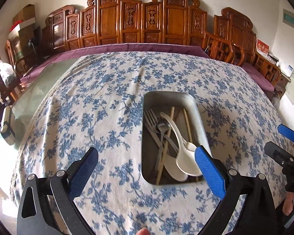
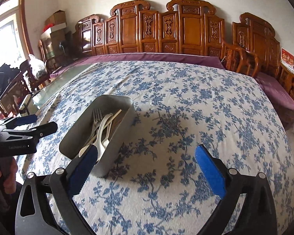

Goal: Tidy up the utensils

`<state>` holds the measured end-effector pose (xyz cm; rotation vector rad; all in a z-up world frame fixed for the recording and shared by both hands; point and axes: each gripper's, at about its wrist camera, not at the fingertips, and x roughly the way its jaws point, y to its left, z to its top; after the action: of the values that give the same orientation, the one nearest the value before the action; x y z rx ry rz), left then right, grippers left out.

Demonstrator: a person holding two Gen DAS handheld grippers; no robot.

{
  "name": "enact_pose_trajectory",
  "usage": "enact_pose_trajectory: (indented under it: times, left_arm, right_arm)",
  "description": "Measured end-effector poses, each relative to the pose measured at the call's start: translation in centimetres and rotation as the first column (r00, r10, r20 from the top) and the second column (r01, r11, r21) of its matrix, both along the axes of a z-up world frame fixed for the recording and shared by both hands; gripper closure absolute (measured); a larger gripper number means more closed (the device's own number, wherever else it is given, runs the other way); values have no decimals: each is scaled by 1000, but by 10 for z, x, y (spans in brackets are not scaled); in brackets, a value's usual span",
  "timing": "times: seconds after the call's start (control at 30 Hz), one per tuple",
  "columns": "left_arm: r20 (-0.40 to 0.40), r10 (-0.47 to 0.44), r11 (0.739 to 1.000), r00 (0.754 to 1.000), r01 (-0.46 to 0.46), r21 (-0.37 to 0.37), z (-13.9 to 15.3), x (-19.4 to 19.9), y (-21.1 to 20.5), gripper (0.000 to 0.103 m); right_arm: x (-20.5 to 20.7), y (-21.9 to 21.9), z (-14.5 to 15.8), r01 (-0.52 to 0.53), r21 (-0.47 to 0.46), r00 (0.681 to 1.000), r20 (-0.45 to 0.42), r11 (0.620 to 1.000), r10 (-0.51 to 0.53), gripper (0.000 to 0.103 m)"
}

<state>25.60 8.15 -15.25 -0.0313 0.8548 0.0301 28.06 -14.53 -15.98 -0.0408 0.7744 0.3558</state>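
We judge the sorting to be at its end or at a pause: every utensil we can see lies inside the metal tray [image 1: 194,105], and nothing loose shows on the blue floral tablecloth [image 1: 107,98] that covers the surface. The left tool [image 1: 147,168] hangs over the cloth with its fingers wide apart and nothing between them; in its own view the tray sits right of centre, with the tool's right blue pad overlapping the tray's lower right corner. The right tool [image 2: 147,166] is likewise spread and holds nothing, the tray lying to the left of centre in its view, partly behind its left pad.

Inside the tray, a metal fork [image 1: 151,121] lies along the left side, tines toward the top of the frame. Two white plastic spoons [image 1: 178,137] cross the middle with bowls at the lower end, and pale wooden chopsticks [image 1: 187,123] run lengthwise. A second metal utensil lies under the spoons; we cannot tell what kind.

If tidying goes on, the next move calls for a narrow pinch on one thin handle amid the overlap.
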Motion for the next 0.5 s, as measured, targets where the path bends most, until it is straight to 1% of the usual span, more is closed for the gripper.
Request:
enact_pose_trajectory:
  times: [0.13, 0.33, 0.43, 0.5]
  left_arm:
    - [11, -14, 1000, 1000, 14, 10, 11, -22, -19, 8]
    - [10, -37, 999, 999, 38, -38, 29, -49, -39, 8]
    - [33, -66, 997, 997, 68, -48, 41, -62, -51, 8]
    - [49, -80, 996, 996, 82, -39, 51, -71, -58, 8]
  right_arm:
    - [-22, -12, 11, 17, 2, 1000, 22, 1000, -17, 3]
    - [-56, -33, 30, 54, 6, 997, 62, 999, -55, 3]
    - [-70, -43, 39, 73, 10, 994, 80, 997, -73, 3]
    - [-79, -52, 46, 89, 20, 992, 89, 996, -91, 3]
